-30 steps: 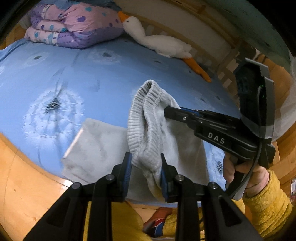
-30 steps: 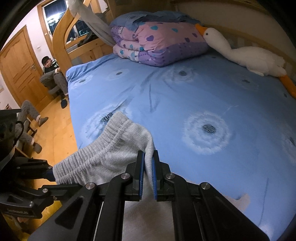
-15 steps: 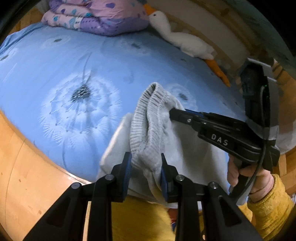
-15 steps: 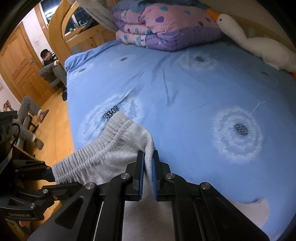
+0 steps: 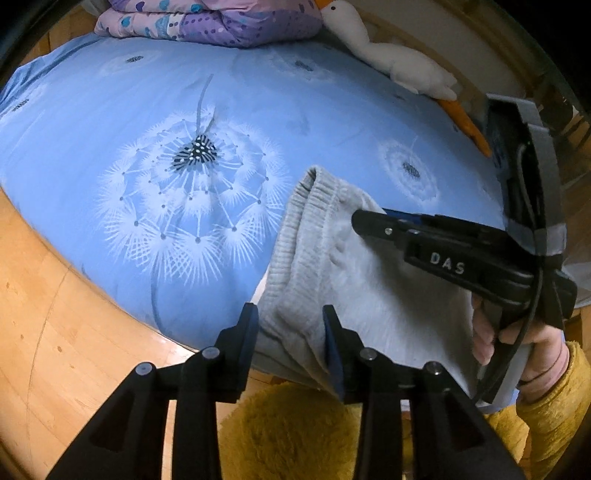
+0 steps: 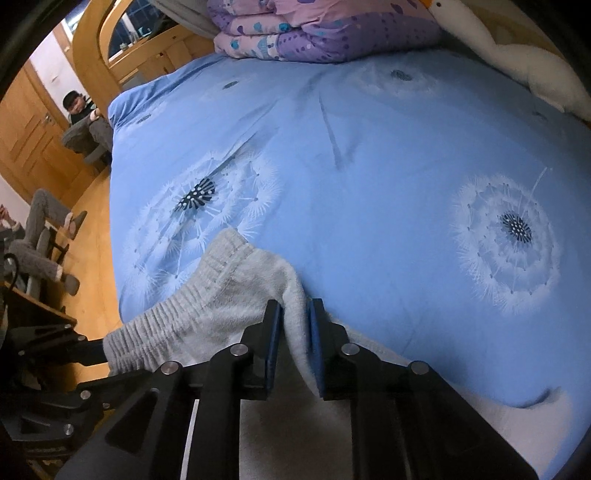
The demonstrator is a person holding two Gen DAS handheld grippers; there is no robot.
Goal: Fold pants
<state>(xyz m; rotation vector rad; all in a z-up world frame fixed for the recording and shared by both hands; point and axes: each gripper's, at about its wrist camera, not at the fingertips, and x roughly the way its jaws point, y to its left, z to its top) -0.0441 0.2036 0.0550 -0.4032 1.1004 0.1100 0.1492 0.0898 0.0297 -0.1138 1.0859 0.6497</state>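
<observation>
The grey pants [image 5: 373, 291] lie folded at the near edge of the blue bed [image 5: 110, 110], ribbed waistband [image 6: 207, 295] on top. My left gripper [image 5: 291, 326] straddles one end of the waistband; its jaws are opening and the cloth runs loose between the pads. My right gripper [image 6: 295, 314] straddles the other end; its jaws are opening too, with a thin fold of cloth still between them. In the left wrist view the right gripper [image 5: 373, 221] comes in from the right, held by a hand in a yellow sleeve [image 5: 546, 398].
A folded purple quilt [image 5: 221, 18] and a white plush goose [image 5: 399, 62] lie at the far side of the bed. The wooden floor [image 5: 55, 332] runs along the near left. Two people sit by the wooden door [image 6: 79, 107]. The dandelion-print sheet spreads beyond the pants.
Both grippers sank toward the bed with the waistband, which now rests on the folded pants. Both pairs of jaws have widened and the cloth is no longer pinched.
</observation>
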